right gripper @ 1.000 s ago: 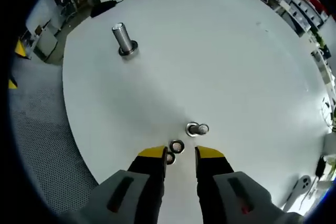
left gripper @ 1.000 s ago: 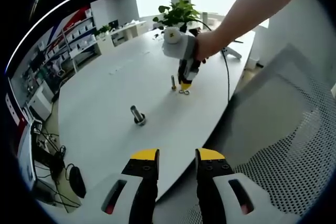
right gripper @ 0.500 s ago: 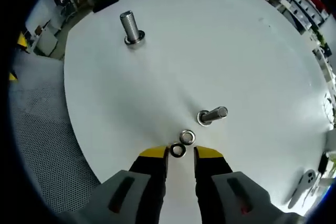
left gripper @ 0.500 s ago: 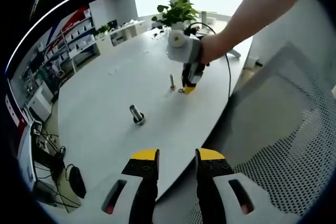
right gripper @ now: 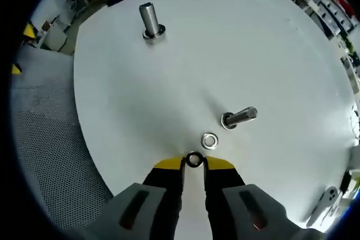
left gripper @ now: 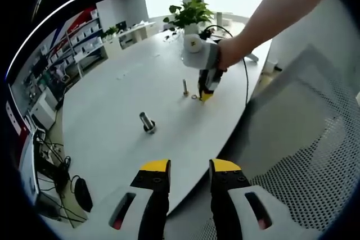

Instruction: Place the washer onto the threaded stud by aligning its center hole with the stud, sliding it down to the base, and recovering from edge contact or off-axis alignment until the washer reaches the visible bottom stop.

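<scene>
— Washers?
— Two, small bright steel rings. One washer (right gripper: 194, 159) sits pinched between the yellow tips of the right gripper (right gripper: 194, 164), at the table surface. The second washer (right gripper: 210, 140) lies flat just beyond it, free.
— Studs?
— Nearer threaded stud (right gripper: 239, 117), slim, head down on the white table (right gripper: 253, 54), near the loose washer. A thicker stud (right gripper: 151, 21) stands upright well apart, bare.

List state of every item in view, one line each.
Right tongs: shut on dark washer, at the table.
Left tongs: open, holding nothing, off the table edge.
Bright washer: lying flat, loose.
Small stud: standing on its head, bare.
Large stud: standing on its head, bare.
</scene>
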Demonstrator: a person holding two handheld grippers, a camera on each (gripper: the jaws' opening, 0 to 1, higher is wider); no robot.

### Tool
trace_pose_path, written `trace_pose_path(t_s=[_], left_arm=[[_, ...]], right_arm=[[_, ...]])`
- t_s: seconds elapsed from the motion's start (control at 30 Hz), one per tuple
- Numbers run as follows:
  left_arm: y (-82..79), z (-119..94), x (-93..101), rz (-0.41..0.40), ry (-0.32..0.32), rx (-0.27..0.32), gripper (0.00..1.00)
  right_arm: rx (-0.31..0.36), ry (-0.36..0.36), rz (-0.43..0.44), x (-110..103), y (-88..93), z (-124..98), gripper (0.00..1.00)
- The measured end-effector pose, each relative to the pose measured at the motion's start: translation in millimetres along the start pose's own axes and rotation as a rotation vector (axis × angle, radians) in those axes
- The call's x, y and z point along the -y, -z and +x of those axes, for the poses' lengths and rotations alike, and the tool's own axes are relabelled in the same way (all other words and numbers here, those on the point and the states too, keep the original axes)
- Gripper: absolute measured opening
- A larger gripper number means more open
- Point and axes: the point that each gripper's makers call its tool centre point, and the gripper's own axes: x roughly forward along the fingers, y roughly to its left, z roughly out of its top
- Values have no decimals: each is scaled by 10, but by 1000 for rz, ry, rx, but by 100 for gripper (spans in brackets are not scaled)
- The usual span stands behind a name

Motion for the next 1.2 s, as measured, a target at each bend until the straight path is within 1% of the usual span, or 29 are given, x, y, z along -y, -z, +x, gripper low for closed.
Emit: trace_pose_path(t_s=[0.07,0.13,0.17,0.27,0.33,0.4,0.47,0.53,0.57,0.6,0.7,0.73,0.77,0.8,1.1,1.17,1.2], left_arm=[[3,2,0,2,0,-2,25],[9,3,0,1,0,-5,25],[4,2,-3,0,-2,-2,25],[2,0,-6,-3,-3,-1,25],[9,5,-3,-2,-1,-5,25],[9,5,-2,-1,-1,-6,25],[7,3,-11,-5,-4,-4,25],[7,1,-18,-8,-7,-3,25],[8,0,-18,-7,-7,-3,25],[10,0,-17,-7,-7,-4,25],[9,0,-18,-8,-8,-3,25],[8,-2,-20,-8,-9,-2,25],[7,-2,-21,-8,-9,-2,25],[8,-1,-19,-7,-9,-3,25],[16,3,-20,-5,-10,-8,25],[14,4,-22,-7,-10,-8,25],[14,3,-24,-7,-11,-7,25]], right_arm=[[-2,-5,-28,-8,1,-5,16],[-17,-15,-16,4,-9,0,16],[-39,-21,-12,5,-12,4,16],[-104,-25,-42,6,-10,18,16],[-114,-26,-57,4,-16,23,16],[-117,-40,-43,21,-8,10,16],[-121,-56,-6,39,-2,14,16],[-124,-53,14,32,-6,14,14],[-125,-46,11,25,-6,15,13],[-118,-29,-20,14,-37,8,13],[-105,-7,-32,-5,-34,4,14],[-95,-6,-28,3,-24,2,14],[-74,-5,2,7,-32,-1,14],[-66,-6,13,25,-22,6,14],[-59,27,6,-7,-14,0,14],[-45,25,30,10,-10,2,14],[-28,24,59,11,-10,0,14]])
